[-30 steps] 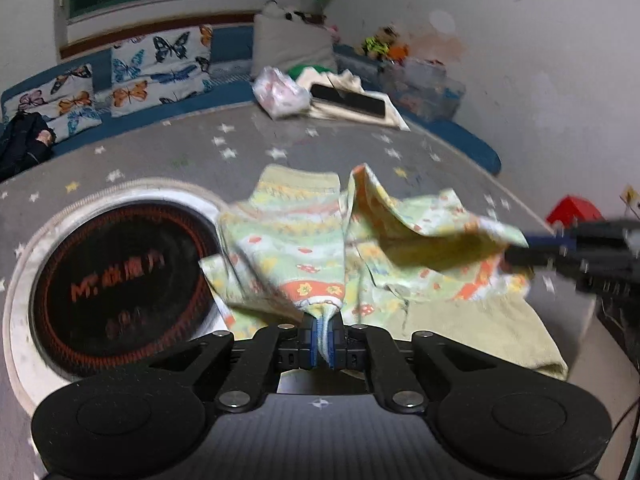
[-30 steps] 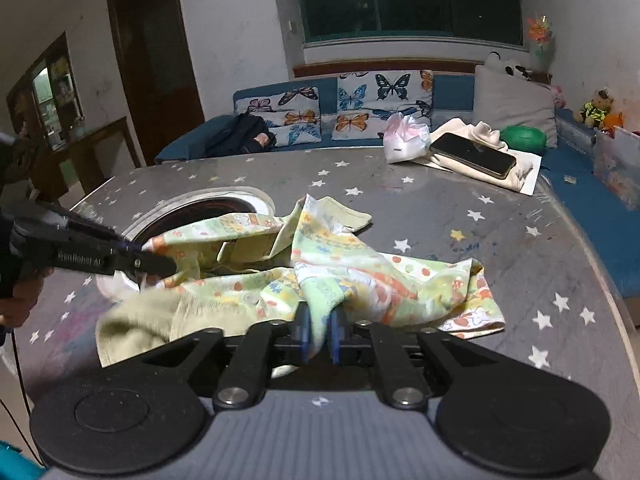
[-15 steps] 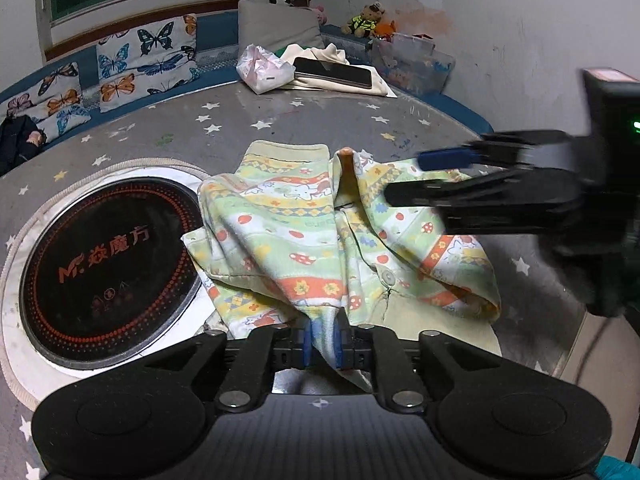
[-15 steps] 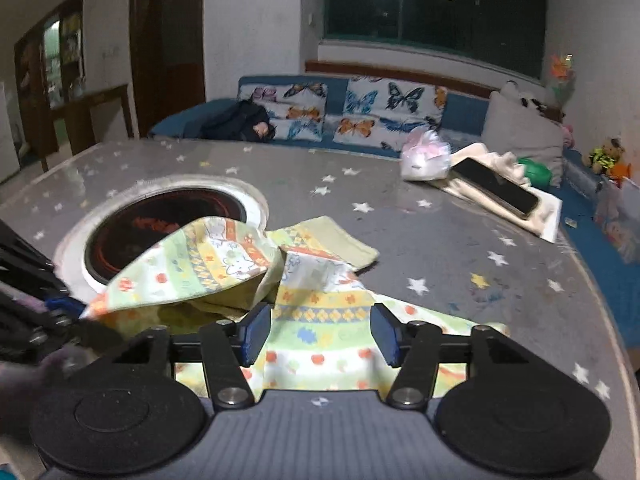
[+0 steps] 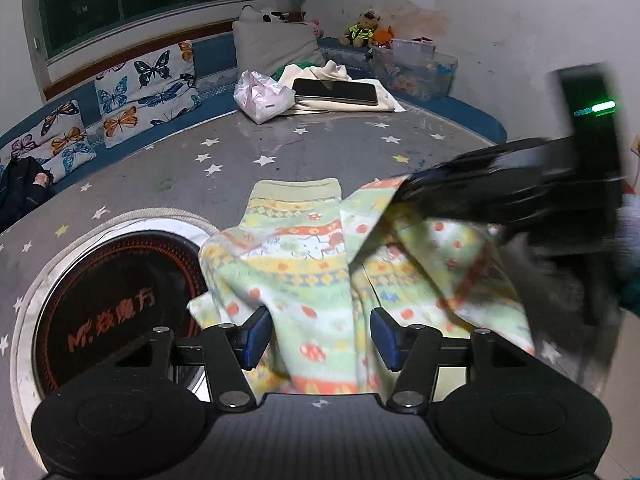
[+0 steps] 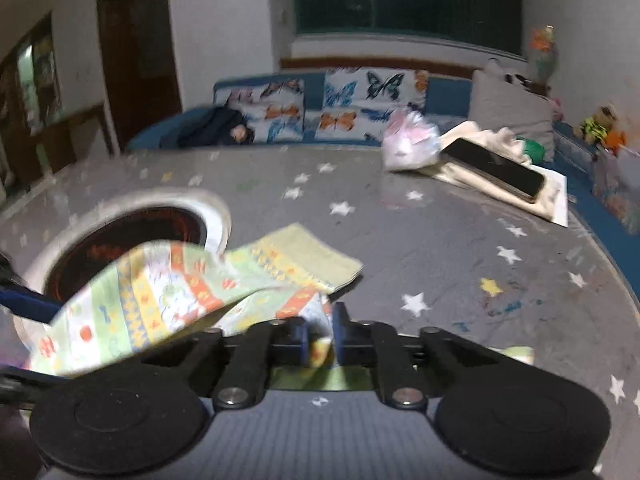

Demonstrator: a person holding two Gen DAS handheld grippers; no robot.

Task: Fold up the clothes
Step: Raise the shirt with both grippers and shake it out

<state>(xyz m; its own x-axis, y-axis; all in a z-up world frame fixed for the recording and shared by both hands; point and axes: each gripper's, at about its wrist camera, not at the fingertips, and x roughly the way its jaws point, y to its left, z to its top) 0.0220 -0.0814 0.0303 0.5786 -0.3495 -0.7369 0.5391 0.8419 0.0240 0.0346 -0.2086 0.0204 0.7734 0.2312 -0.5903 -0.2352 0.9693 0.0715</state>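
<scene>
R gripper (image 6: 318, 338) is pinched tight on a bunched fold of the patterned garment (image 5: 304, 280), cloth squeezed between its blue pads at 6 o'clock in the right wrist view; L gripper (image 5: 320, 334) has jaws opening, standing fairly wide, w/ cloth lying between the pads but not pressed, so it looks like it has just let go. Step in hand, as I read it: R carries its flap over the body of the garment while L frees up. To do it well, keep R's pinch near the hem, lift enough that the flap clears the layers below, lay it flat w/o dragging the bottom layer, and let L re-grip a clean edge rather than a wad. Garment is soft knit, thin and floppy, pale green/yellow w/ orange and red print bands and a plain ribbed cuff at 12 o'clock; it wrinkles easily and sags off any grip. It lies on the grey star-print table (image 5: 320, 152), smooth and a bit glossy, partly overlapping the round black cooktop (image 5: 116, 304) w/ its pale rim at 9 o'clock. Far side, 12–1 o'clock: a flat dark phone (image 5: 335, 91) on cream cloth, crinkly pink bag (image 5: 262, 96) beside it.
</scene>
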